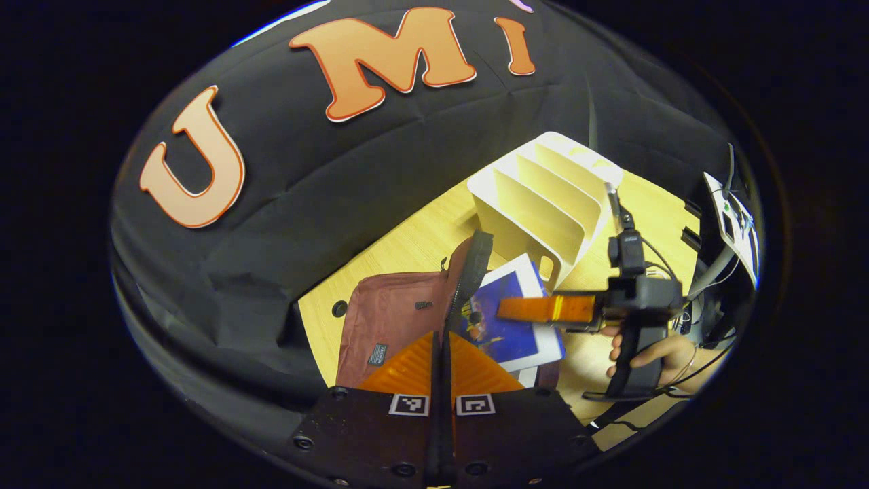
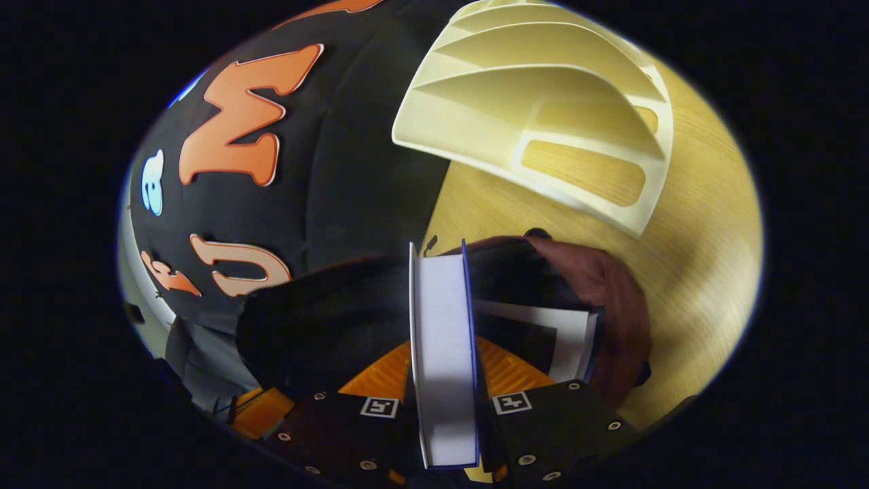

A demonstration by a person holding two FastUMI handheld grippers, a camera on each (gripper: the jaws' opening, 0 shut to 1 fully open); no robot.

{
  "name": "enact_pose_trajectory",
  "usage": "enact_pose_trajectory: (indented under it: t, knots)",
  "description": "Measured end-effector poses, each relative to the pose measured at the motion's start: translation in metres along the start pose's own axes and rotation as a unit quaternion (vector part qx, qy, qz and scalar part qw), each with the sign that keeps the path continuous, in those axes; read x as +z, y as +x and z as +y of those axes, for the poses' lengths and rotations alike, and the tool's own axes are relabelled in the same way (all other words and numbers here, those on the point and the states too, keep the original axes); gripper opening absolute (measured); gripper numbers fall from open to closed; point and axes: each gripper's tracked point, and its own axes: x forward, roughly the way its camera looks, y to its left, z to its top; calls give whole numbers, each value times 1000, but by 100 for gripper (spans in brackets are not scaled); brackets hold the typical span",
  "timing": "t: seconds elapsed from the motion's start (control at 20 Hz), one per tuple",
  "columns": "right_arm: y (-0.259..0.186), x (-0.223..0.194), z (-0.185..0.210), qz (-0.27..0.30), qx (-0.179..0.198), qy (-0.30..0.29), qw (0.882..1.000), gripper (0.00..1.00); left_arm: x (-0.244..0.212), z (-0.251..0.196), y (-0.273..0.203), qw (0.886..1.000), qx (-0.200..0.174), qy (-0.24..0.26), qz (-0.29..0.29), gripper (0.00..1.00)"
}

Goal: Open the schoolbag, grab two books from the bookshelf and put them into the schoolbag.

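In the left gripper view, the left gripper has its fingers pressed together on the black zipper edge of the bag, seemingly to keep the mouth held up and open. The bag lies on the table just in front of the shelf, whose slots look empty. A book with a blue and white cover stands in the bag's opening. The right gripper reaches in level from the right and meets this book; a hand grips its handle upright, wrist near the table's edge.

In the right gripper view, the right gripper holds that book by its page edge, both fingers clamped on the covers, so it hangs over the dark opening of the bag. A second book already lies inside, just beside it. The shelf stands beyond on the table. I judge this is the last book going in, with the grip kept firm until it sits lower.
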Motion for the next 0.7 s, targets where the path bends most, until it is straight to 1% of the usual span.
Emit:
enact_pose_trajectory:
  t: [0.1,0.3,0.4,0.5,0.55,0.6,0.65,0.7]
  knots:
    - [4,-13,-2,14,-9,-3,1000,37,0,1,3,1000,3,1,1,1]
    - [3,-18,-4,32,-16,-1,999,41,-1,2,5,1000,3,-10,1,0]
    - [2,-20,-9,40,-32,-4,999,42,-8,3,7,1000,2,-19,2,0]
    - [-2,-21,-24,45,-61,-11,997,50,-12,2,8,1000,-2,-25,4,1]
    - [-6,-23,-25,50,-61,-10,997,73,-14,1,8,1000,-2,-27,4,0]
    - [-10,-23,-24,55,-62,-5,997,80,-15,0,9,1000,-3,-29,4,1]
    - [-13,-21,-23,56,-61,-1,997,79,-17,0,9,1000,-4,-31,4,1]
    - [-16,-19,-24,56,-67,0,996,85,-19,-1,10,999,-5,-33,2,1]
